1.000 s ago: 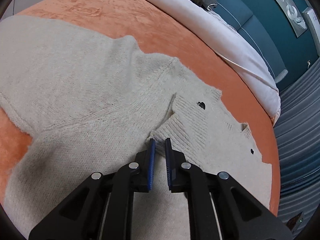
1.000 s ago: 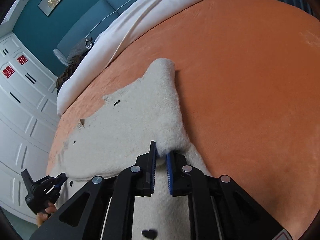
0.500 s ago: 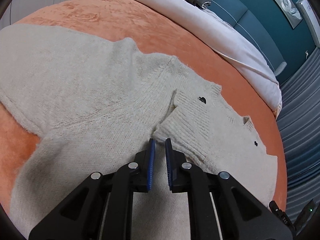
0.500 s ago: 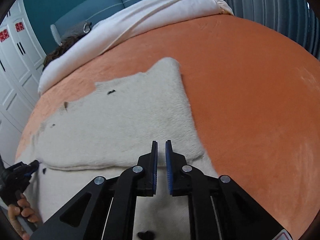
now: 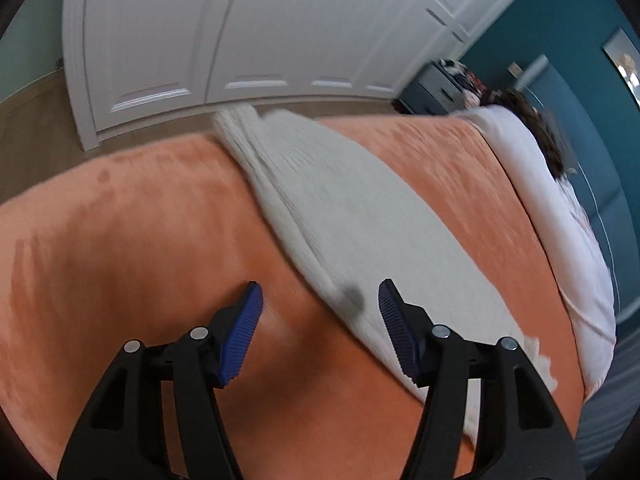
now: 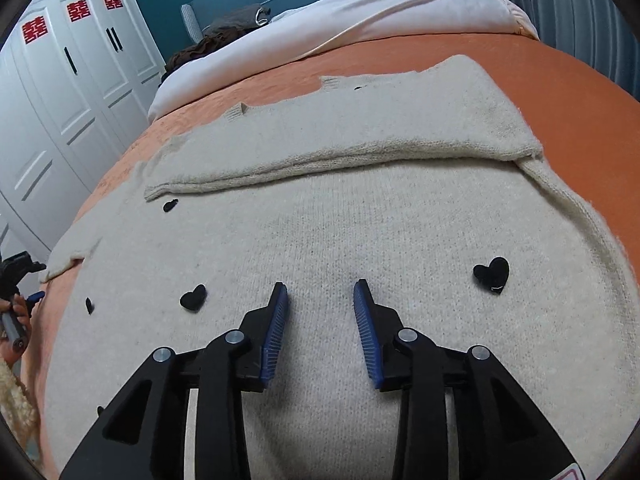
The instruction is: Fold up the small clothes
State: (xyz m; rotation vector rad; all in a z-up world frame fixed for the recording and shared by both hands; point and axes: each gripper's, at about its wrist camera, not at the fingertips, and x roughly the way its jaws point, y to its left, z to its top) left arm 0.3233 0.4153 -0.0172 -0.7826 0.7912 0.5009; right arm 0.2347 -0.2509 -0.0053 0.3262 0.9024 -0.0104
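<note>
left gripper point(image 5: 320, 312) fingers wide, empty | right gripper point(image 6: 320, 312) fingers apart, empty | sweater point(image 6: 320, 220) centre frame | risk: thick folded sleeve point(image 6: 340, 152) springs open if unpinned

- One cream knitted sweater point(image 6: 360, 220) is lying on one bed with an orange cover point(image 6: 560, 72); it is also showing in the left wrist view point(image 5: 360, 216).
- Two sleeves are showing: one point(image 6: 340, 160) is lying folded across the body, one point(image 5: 248, 144) is reaching toward the bed's edge.
- Five black hearts are showing on the knit, two of them clearly: point(image 6: 492, 274) and point(image 6: 193, 297); the other three are too small or edge-on to make out well.
- Two tools are showing, left tool point(image 5: 320, 308) and right tool point(image 6: 320, 300), each with two blue-padded fingers standing apart.
- One white duvet point(image 6: 360, 20) is lying at the head of the bed.
- Three red paper emblems point(image 6: 78, 12) are sitting on the white wardrobe doors.
</note>
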